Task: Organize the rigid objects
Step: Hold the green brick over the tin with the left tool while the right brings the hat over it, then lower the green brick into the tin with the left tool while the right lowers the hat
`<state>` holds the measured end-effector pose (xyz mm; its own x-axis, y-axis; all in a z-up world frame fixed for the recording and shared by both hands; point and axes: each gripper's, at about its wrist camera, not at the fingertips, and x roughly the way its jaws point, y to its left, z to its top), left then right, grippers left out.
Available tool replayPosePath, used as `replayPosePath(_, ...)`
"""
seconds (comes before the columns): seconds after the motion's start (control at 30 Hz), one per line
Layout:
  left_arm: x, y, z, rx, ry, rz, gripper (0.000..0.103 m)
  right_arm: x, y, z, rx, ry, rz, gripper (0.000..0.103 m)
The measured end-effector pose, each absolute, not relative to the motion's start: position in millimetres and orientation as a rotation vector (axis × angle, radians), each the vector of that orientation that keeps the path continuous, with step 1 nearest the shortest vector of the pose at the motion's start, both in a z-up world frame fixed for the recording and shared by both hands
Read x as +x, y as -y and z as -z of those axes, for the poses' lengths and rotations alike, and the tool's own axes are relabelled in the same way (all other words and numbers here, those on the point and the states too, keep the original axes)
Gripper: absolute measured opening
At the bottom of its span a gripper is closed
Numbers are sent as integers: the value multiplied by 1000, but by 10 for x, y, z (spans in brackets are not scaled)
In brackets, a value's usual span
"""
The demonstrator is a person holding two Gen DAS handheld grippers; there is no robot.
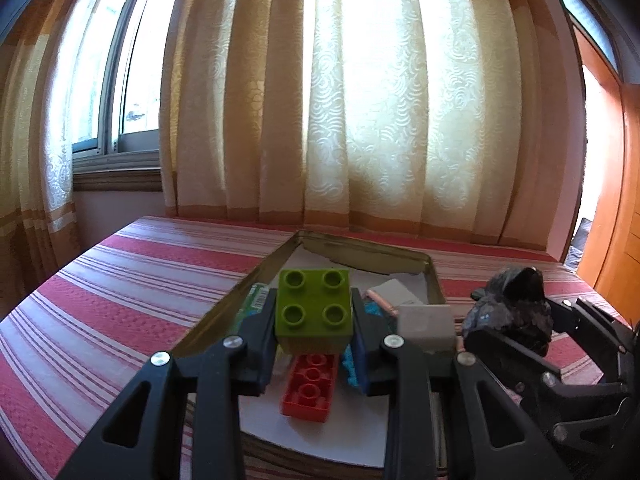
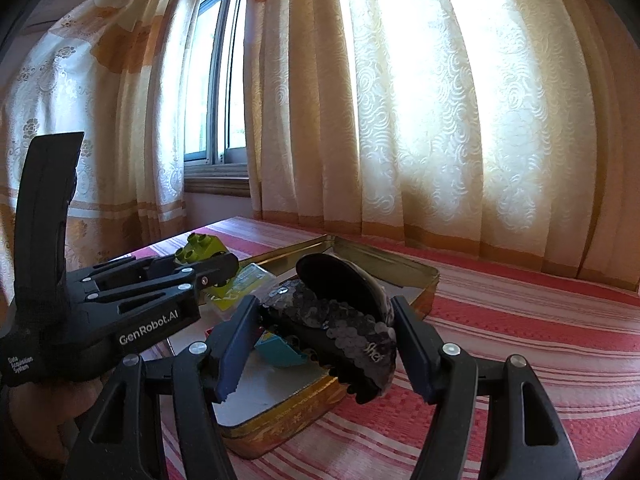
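While both my tools hang over the same open tin point(image 1: 434, 280), what matters is which load sits straight above free floor inside it. Nearest me, my left tool point(image 1: 314, 320) is clamped on a green four-stud brick point(image 1: 314, 306), studs up and level, its pads pressing the left and right faces. Directly under it, on the white sheet lining the tin, lies a red brick point(image 1: 308, 388), its long axis running from near to far. So a straight drop would land green on red rather than on the liner; the bare white patch lies nearer me and to the right of the red brick.

To the right, my right tool point(image 2: 324, 324) grips a black sequined pouch-like thing point(image 2: 344, 320), its long axis running across between the pads, its open mouth up. It hangs over the tin's near right wall point(image 2: 280, 420), half above the inside and half above the striped cloth of the table point(image 2: 520, 340). A turquoise piece point(image 2: 280, 350) lies in the tin just below it.

Farther in, small packets lie against the tin's left wall, and the far end looks emptier. I judge the left tool better placed to release first.
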<state>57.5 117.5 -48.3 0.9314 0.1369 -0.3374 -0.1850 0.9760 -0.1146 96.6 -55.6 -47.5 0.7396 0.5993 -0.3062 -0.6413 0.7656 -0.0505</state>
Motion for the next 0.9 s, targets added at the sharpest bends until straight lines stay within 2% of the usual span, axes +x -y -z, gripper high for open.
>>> replayPosePath(0.43,758,-1568,437,-197,-456,-144,31,1140,269,303,-133,-383,-778,68)
replayPosePath(0.9,873,-1575,491,-193,-552,-120,31,1312,76,385,-177,-528,-764,68)
